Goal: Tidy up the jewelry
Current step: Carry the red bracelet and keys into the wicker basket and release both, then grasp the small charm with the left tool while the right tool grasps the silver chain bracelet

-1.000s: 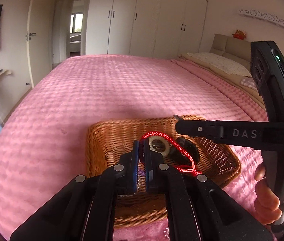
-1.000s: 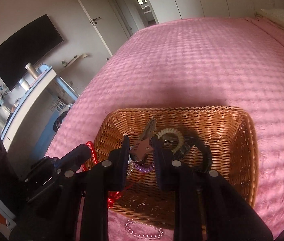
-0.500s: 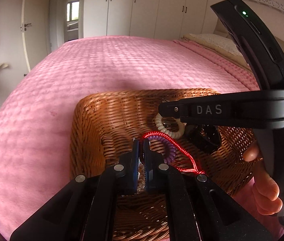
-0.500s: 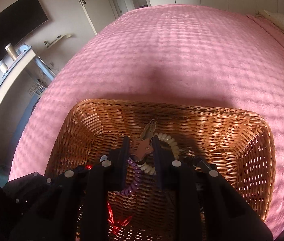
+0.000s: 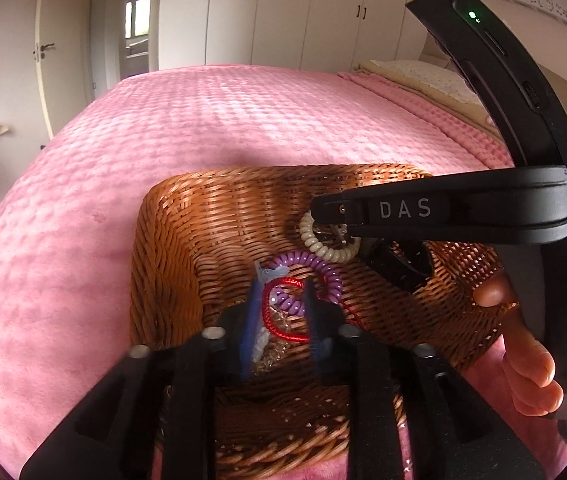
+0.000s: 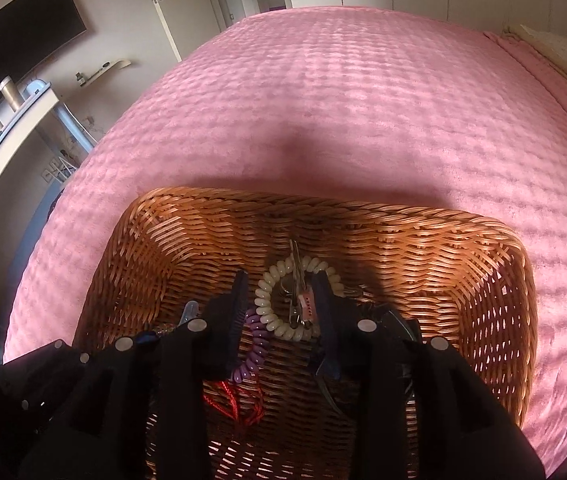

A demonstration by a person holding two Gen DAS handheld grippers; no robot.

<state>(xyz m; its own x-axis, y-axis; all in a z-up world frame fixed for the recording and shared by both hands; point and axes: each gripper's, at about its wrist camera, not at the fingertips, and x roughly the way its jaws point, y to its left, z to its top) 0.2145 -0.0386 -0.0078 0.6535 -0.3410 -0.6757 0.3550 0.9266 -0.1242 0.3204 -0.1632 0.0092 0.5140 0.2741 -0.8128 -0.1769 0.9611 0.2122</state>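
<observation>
Nearest, the left claw (image 5: 281, 312) stands open inside the wicker basket (image 5: 171, 240), its jaws parted on either side of a red cord (image 5: 283, 332) lying loose on the basket floor. Just beyond it lies a purple coil bracelet (image 5: 323, 270). The right claw (image 6: 281, 292), likewise open and gripping nothing, straddles a cream coil bracelet (image 6: 267, 316) with a small metal clip across it. The basket rests on a pink bedspread (image 6: 343, 100); white wardrobes (image 5: 303, 12) stand farthest back.
</observation>
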